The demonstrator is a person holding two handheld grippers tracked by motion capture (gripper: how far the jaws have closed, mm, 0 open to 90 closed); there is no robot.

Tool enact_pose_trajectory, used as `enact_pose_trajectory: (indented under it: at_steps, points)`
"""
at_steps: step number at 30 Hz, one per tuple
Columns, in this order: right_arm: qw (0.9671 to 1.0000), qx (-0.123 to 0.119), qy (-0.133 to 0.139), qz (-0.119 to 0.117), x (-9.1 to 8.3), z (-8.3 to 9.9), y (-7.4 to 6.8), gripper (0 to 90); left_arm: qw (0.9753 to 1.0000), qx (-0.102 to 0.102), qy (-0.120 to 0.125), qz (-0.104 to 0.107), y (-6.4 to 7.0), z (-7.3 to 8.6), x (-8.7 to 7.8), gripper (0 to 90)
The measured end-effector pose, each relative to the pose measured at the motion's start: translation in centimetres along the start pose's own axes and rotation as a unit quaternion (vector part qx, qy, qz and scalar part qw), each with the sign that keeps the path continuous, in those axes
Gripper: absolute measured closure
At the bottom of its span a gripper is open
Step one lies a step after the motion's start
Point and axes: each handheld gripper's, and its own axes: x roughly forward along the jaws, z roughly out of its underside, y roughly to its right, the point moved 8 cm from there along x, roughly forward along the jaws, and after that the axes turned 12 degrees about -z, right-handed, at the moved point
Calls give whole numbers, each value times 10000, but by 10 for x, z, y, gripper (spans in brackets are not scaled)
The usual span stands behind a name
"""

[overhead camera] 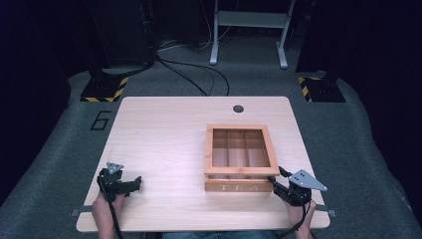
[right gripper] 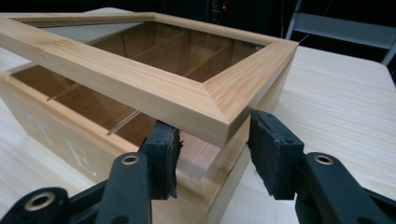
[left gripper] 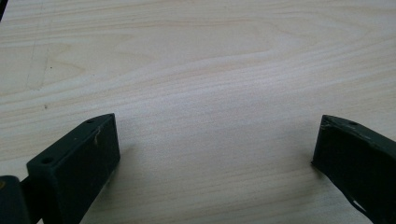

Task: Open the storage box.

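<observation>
Two jaws of the right gripper [right gripper: 212, 154] are spread astride the raised lid corner [right gripper: 243, 100] of the tea box [overhead camera: 239, 186] at the table's [overhead camera: 164, 139] near right, unclenched, so the lid could be dropped if nudged, while the left gripper [left gripper: 215, 140] is held open over bare wood

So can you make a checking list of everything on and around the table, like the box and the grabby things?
Surface: light wooden table, bare apart from the box; round hole near its far edge.
Job's things: wooden tea box, glass-paned lid raised slightly at the front.
Clutter: nothing seen.
Grippers: right gripper at the lid's front right corner, jaws either side, grip unclear; left gripper open over bare wood.
Cables: black cables on the floor.
Surroundings: grey carpet, white frame legs, striped bases.
</observation>
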Motion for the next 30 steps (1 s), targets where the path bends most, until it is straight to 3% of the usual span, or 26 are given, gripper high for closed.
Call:
enact_pose_trajectory:
  at_steps: [1, 10, 30]
  points:
    - [9999, -27, 65, 91, 0, -3, 1, 526, 10000, 1, 1, -1, 0, 0, 0, 5]
    - [9995, -187, 176, 170, 1, -13, 3, 525, 10000, 2, 1, -1, 0, 0, 0, 5]
    - [9973, -79, 647, 334, 6, -45, 14, 528, 10000, 2, 1, -2, 0, 0, 0, 5]
